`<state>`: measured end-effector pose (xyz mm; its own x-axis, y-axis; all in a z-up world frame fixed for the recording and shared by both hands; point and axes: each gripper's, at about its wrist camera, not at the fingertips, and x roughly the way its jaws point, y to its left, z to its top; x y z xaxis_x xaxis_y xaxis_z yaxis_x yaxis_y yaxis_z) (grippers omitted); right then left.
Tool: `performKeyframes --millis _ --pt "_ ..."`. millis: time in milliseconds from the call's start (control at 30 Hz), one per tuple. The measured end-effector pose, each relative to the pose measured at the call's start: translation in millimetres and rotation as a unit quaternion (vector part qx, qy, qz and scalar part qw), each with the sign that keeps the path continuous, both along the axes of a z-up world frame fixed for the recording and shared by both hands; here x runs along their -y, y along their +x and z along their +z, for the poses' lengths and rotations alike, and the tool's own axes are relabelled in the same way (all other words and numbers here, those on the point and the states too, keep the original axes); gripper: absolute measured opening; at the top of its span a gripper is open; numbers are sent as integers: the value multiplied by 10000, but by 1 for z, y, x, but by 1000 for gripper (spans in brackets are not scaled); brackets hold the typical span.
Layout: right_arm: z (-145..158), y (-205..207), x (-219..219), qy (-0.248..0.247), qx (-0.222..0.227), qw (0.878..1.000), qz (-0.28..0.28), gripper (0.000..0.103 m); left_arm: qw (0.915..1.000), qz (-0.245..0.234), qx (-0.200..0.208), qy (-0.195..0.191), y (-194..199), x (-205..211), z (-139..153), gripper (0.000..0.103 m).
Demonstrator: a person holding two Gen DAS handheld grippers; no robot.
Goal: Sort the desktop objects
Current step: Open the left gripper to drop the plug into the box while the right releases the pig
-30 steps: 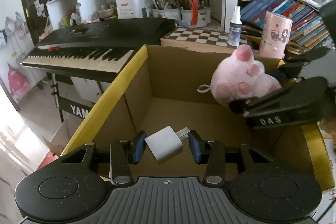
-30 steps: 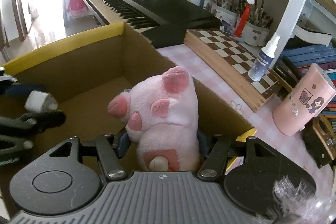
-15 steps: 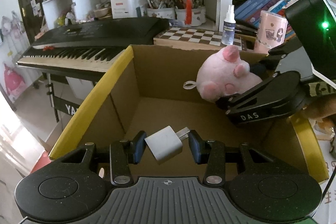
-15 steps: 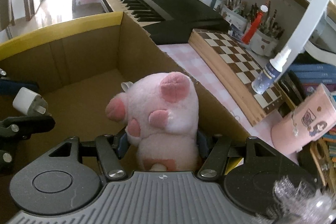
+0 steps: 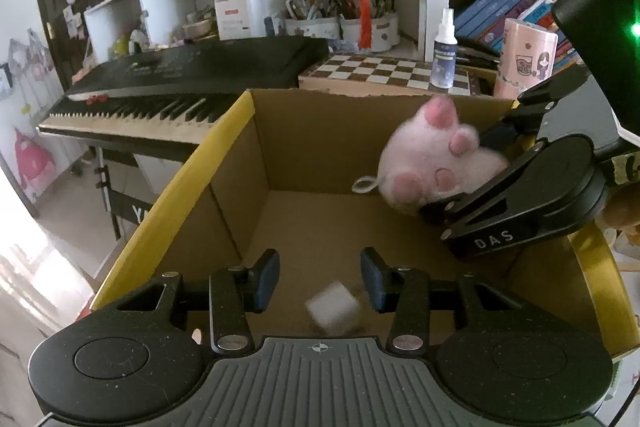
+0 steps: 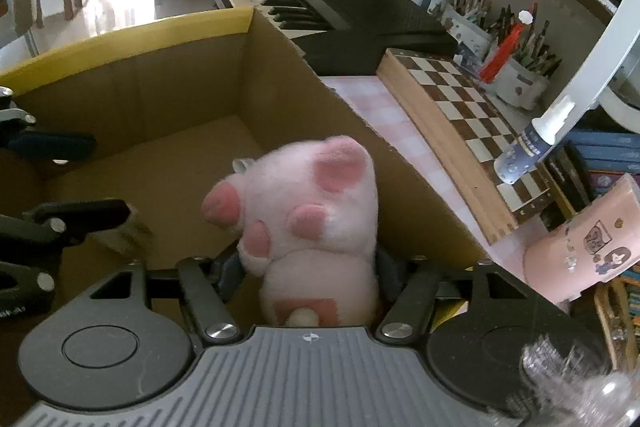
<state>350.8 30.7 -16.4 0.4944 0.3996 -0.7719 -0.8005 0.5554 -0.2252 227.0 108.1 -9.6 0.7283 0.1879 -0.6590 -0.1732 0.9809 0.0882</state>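
A cardboard box (image 5: pixel 304 151) with yellow-taped rims stands open below both grippers; it also shows in the right wrist view (image 6: pixel 160 95). My left gripper (image 5: pixel 319 279) is open over the box. A white charger plug (image 5: pixel 332 307) is blurred below its fingers, falling inside the box. My right gripper (image 6: pixel 310 267) is shut on a pink plush paw (image 6: pixel 312 199) and holds it over the box's right wall. The plush paw (image 5: pixel 432 163) and the right gripper also show in the left wrist view (image 5: pixel 464 187).
A black keyboard piano (image 5: pixel 180 79) stands left of the box. A chessboard (image 5: pixel 384 71), a spray bottle (image 5: pixel 444 47) and a pink cup (image 5: pixel 524 55) stand behind it. Shelves with pen pots and books (image 5: pixel 508 3) line the back.
My left gripper has opened and let go of the white charger plug, which drops into the box. The right gripper still holds the plush paw and has shifted slightly.
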Motion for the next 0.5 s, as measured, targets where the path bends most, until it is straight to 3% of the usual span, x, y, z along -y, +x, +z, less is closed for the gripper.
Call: performKeyframes --millis 267,500 --pt "19 -13 2 328 147 9993 33 70 9990 -60 421 118 -10 4 15 57" --pt "44 -34 13 753 323 9964 -202 70 9966 56 810 124 -26 -1 33 62"
